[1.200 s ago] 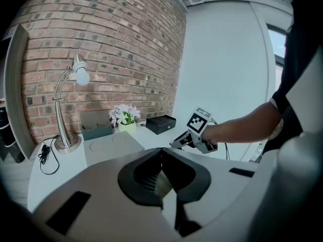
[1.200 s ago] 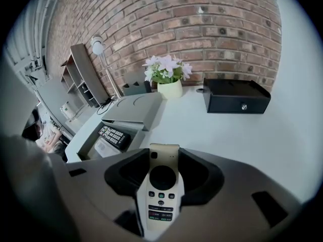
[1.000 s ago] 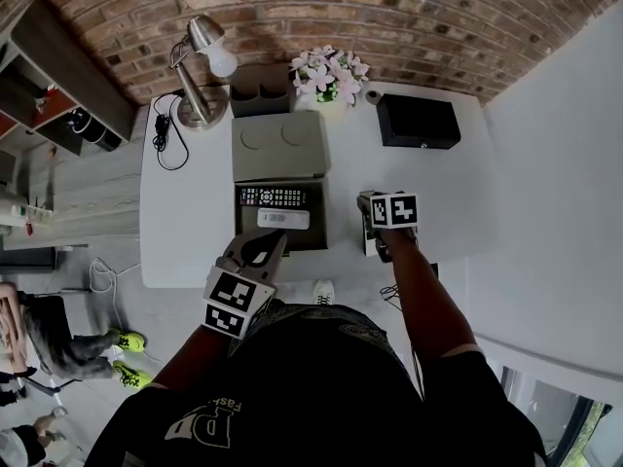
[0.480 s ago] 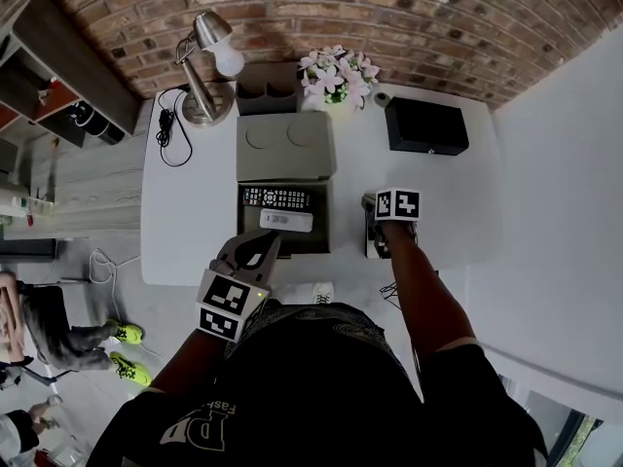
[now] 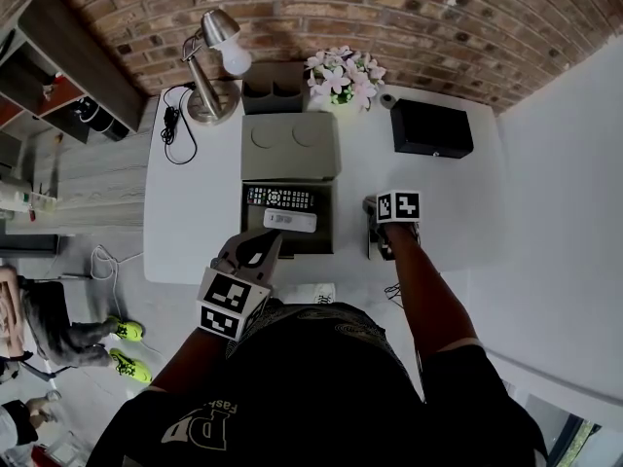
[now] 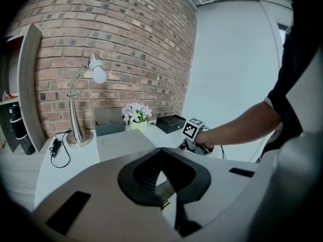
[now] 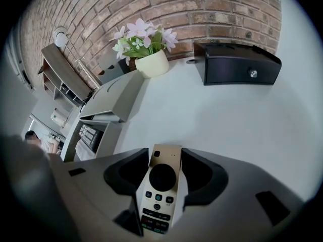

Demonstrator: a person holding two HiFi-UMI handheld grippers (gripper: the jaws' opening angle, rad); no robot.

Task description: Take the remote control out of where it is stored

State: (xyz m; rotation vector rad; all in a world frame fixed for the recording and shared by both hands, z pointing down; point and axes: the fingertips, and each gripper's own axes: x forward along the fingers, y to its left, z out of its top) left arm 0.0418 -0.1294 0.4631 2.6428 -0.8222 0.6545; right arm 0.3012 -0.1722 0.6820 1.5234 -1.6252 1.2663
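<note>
1. Jaws of the right gripper [image 7: 165,156] stand wide and clamp the long sides of a pale gold remote control [image 7: 159,188]. Its buttons face up and its far end pokes out past the tips.
2. The left gripper [image 6: 161,151] has its jaws pressed together, with nothing between them.
3. Print on the gold remote's buttons is too small to read.
4. That remote is out of the grey box [image 5: 330,224], over bare white desk [image 5: 185,227] to the box's right, near the front edge.
5. The box lid [image 5: 289,146] is tipped back. A black remote [image 5: 277,198] and a white remote [image 5: 289,220] lie inside.
6. Open desk runs from the right gripper to the black case [image 5: 432,128] and the flower pot [image 7: 150,63]. The left gripper sits at the desk's front edge, just before the box.
</note>
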